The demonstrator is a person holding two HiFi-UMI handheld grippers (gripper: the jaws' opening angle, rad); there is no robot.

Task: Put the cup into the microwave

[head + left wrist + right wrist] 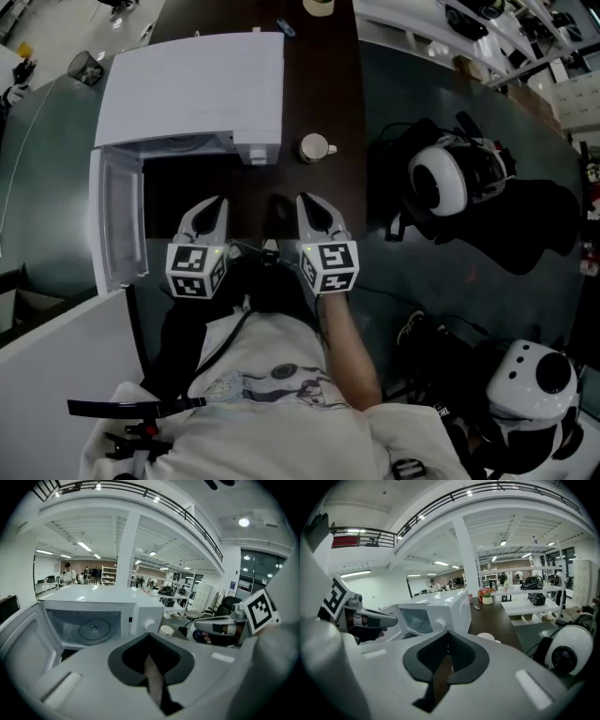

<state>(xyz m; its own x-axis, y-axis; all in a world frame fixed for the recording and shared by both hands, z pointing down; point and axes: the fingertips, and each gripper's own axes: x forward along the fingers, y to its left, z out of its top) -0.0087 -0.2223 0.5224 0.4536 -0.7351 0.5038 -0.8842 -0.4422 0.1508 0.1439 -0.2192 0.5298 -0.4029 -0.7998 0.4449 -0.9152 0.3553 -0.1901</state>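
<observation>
Two grippers are held side by side close before the person's body, pointed forward and somewhat downward toward the microwave (197, 80). The left gripper (216, 204) is seen with its jaws pressed together on nothing; the right gripper (307, 201) is likewise closed and empty. The cup (316, 147) is stood upright on the dark table (319, 94), just beside the microwave's right side. The microwave door (117, 220) is swung open leftward. From the right gripper view, the cup is half hidden behind the gripper's body. From the head view, the cavity is lost in shadow.
</observation>
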